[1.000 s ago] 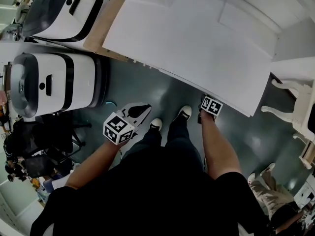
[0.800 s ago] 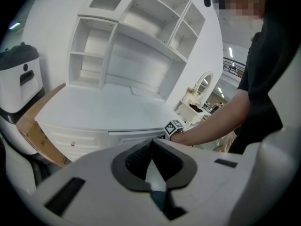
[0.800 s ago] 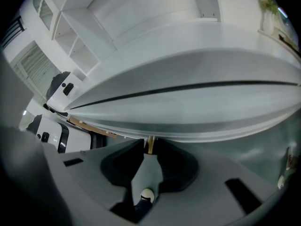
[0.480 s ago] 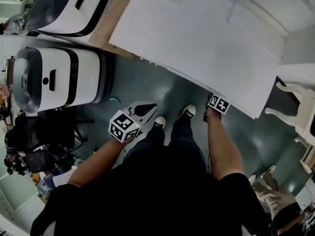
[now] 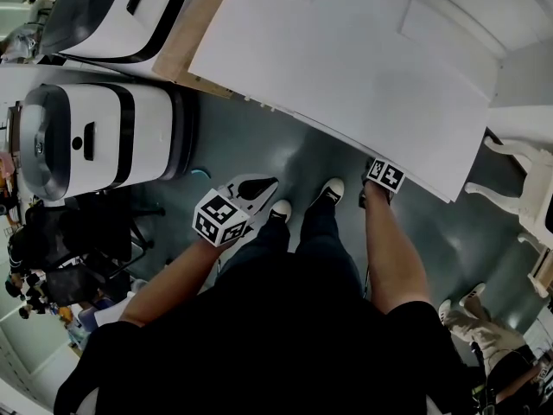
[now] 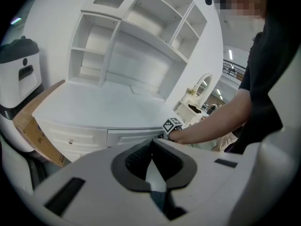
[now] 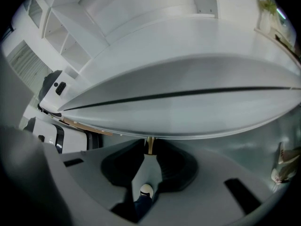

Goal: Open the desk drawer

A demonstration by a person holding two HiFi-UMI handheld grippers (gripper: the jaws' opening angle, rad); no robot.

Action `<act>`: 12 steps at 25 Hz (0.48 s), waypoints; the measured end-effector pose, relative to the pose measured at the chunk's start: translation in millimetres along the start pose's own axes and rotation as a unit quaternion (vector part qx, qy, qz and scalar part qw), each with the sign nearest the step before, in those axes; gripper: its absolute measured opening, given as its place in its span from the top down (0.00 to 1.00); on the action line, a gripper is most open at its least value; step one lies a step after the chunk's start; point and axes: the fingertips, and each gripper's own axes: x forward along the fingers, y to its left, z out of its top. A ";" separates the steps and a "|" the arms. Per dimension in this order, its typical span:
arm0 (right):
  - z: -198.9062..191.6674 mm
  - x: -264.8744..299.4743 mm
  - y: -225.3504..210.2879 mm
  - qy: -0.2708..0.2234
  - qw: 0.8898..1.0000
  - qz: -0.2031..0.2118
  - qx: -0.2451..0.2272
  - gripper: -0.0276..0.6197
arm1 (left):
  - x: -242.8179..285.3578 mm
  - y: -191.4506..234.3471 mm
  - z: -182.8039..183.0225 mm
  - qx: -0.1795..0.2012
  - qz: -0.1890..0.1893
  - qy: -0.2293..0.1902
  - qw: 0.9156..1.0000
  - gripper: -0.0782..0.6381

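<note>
The white desk [image 5: 346, 59] fills the top of the head view. Its drawer front [image 7: 188, 112] curves across the right gripper view under a dark seam. A small brass knob [image 7: 149, 145] hangs from that front. My right gripper [image 7: 149, 149] points steeply down at the desk's front edge, its jaws closing with the knob pinched between the fingertips. In the head view only its marker cube [image 5: 384, 176] shows at the desk edge. My left gripper [image 5: 262, 186] hangs apart over the floor, shut with nothing in it. From the left gripper view [image 6: 151, 144] the drawer front [image 6: 134, 136] shows just beyond the jaws.
Two white and black machines [image 5: 95, 137] [image 5: 121, 7] stand at the left beside a cardboard box [image 5: 194, 50]. A white ornate chair [image 5: 518, 188] stands at the right. My shoes [image 5: 328, 193] are on the grey floor below the desk. White shelves [image 6: 136, 36] rise behind the desk.
The left gripper has drifted a little to the right in the head view. The right gripper's cube stays at the desk's front edge.
</note>
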 end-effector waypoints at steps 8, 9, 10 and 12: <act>-0.9 -2.1 -0.2 0.007 1.000 -0.016 -0.007 0.84 | -4.2 0.1 -1.5 0.007 -0.005 -0.003 1.000 0.88; -1.1 -2.6 -0.5 0.008 1.000 -0.017 -0.012 0.84 | -4.5 0.1 -2.0 0.007 -0.006 -0.003 1.000 0.88; -1.4 -2.9 -0.5 0.009 1.000 -0.019 -0.016 0.85 | -5.0 0.1 -2.5 0.007 -0.007 -0.003 1.000 0.88; -2.2 -2.6 -0.1 0.009 1.000 -0.021 -0.017 0.85 | -6.4 1.2 -4.0 0.008 -0.009 -0.003 1.000 0.88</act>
